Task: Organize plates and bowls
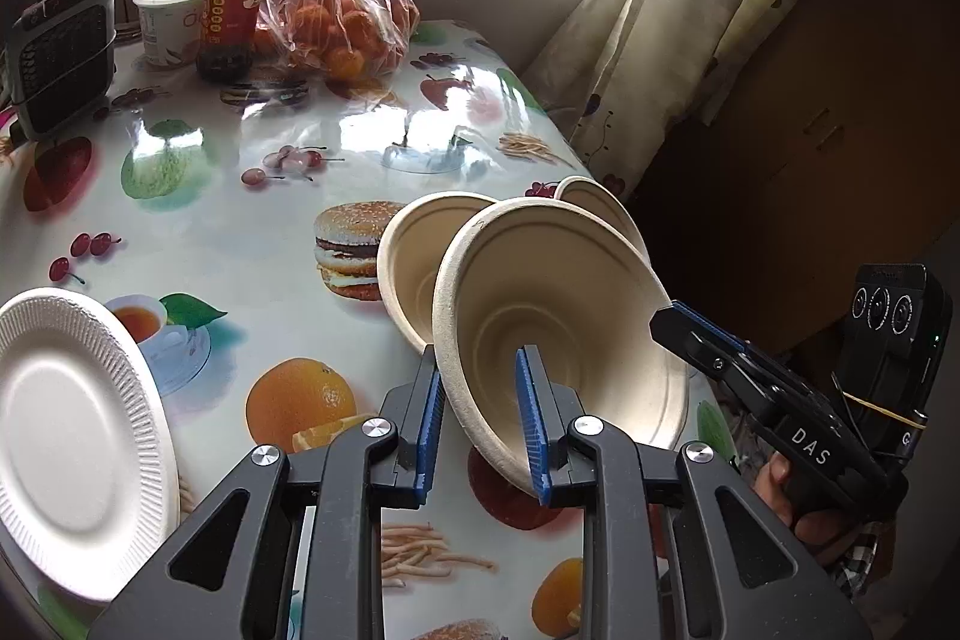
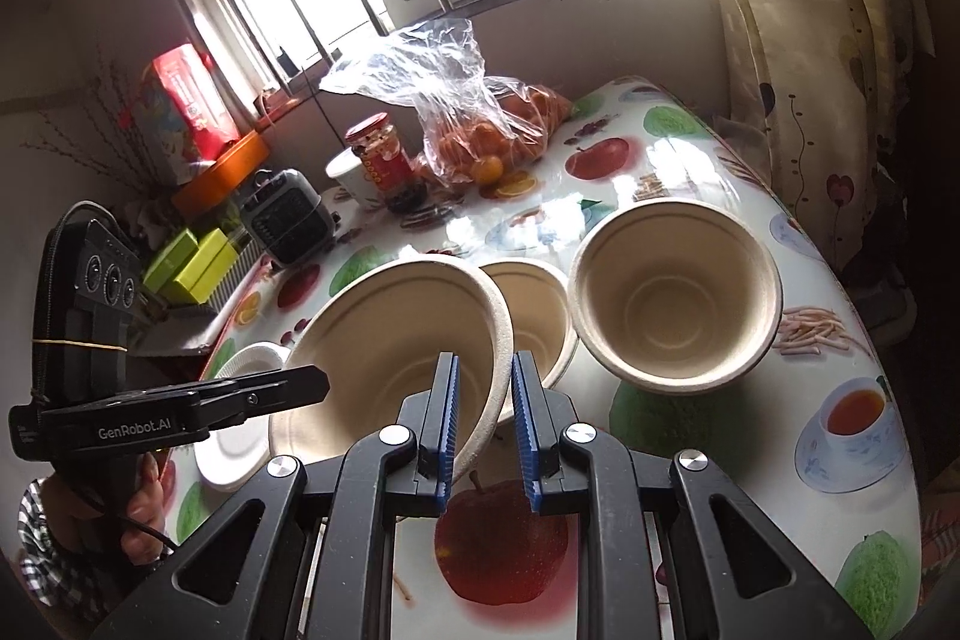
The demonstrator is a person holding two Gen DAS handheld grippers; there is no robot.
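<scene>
Three beige paper bowls are by the table's right edge. The nearest bowl (image 1: 570,340) (image 2: 384,346) is tilted, lifted off the table. My left gripper (image 1: 480,370) straddles its rim, one finger inside, jaws not closed tight. My right gripper (image 2: 483,376) straddles the opposite rim; a gap shows between the rim and the right pad. A second bowl (image 1: 414,268) (image 2: 534,304) sits behind it. A third bowl (image 1: 600,208) (image 2: 678,292) stands at the right. A white paper plate (image 1: 66,436) (image 2: 240,436) lies at the left.
At the table's far end stand a bag of oranges (image 1: 342,22), a red-lidded jar (image 1: 231,16), a white tub (image 1: 168,13) and a small grey heater (image 1: 60,52). A curtain (image 1: 660,40) hangs beyond the right table edge (image 1: 576,148).
</scene>
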